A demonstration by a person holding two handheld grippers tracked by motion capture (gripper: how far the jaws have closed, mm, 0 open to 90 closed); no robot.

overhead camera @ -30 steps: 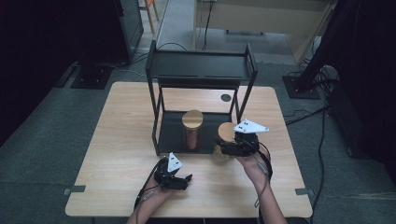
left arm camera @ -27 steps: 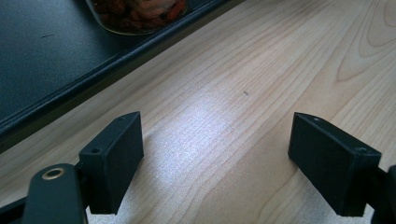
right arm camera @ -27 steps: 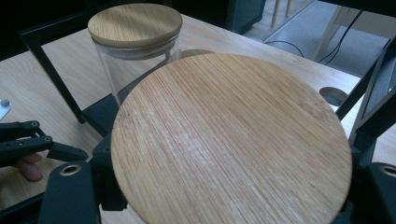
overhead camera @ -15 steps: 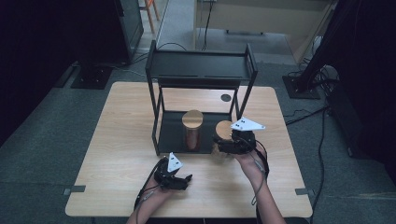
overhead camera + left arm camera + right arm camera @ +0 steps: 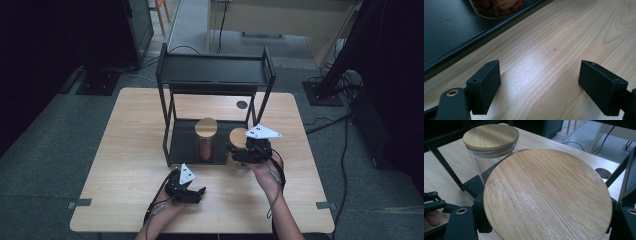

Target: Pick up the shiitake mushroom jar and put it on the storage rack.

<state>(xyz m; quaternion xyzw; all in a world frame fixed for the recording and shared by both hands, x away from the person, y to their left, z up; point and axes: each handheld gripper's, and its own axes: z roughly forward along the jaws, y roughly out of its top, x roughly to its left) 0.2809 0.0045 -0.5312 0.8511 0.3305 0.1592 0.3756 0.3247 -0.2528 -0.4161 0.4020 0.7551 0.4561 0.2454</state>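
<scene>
bamboo-lidded jar is standing upright, pinched in the right tool just right of the rack's lower shelf, while the left tool, jaws spread, is idling on the desk.

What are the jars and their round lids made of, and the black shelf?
The lid in the right gripper looks like bamboo or wood: pale, matte, fine straight grain. The other jar looks like clear glass, since you see through its wall. The black shelf looks like painted metal, though that's a guess.
</scene>
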